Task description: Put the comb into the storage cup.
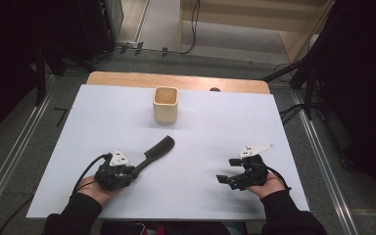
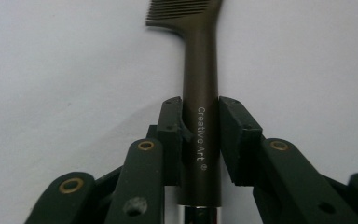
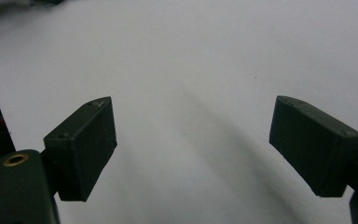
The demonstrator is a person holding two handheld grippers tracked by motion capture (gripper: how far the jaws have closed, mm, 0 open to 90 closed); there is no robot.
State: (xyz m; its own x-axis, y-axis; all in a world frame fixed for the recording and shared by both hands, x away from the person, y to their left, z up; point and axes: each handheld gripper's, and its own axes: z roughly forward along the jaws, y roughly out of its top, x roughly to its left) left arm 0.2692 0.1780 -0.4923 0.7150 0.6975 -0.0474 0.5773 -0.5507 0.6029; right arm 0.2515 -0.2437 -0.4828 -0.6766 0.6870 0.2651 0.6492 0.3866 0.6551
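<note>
A dark brown comb (image 1: 155,150) lies on the white sheet (image 1: 200,127), its toothed end pointing away towards the cup. My left gripper (image 1: 129,172) at the front left is shut on the comb's handle (image 2: 200,93). Both pads (image 2: 170,123) press the handle's sides, and "Creative Art" is printed on it. At the front right, my right gripper (image 1: 227,171) rests low over the sheet. In the right gripper view (image 3: 193,140) its jaws stand wide apart with nothing between them. A tan square cup (image 1: 166,105) stands upright at the back centre.
The white sheet covers a wooden table whose far edge (image 1: 176,81) shows behind the cup. Metal rails (image 1: 10,156) run along both sides of the table. Cables and dark stands are on the floor beyond it.
</note>
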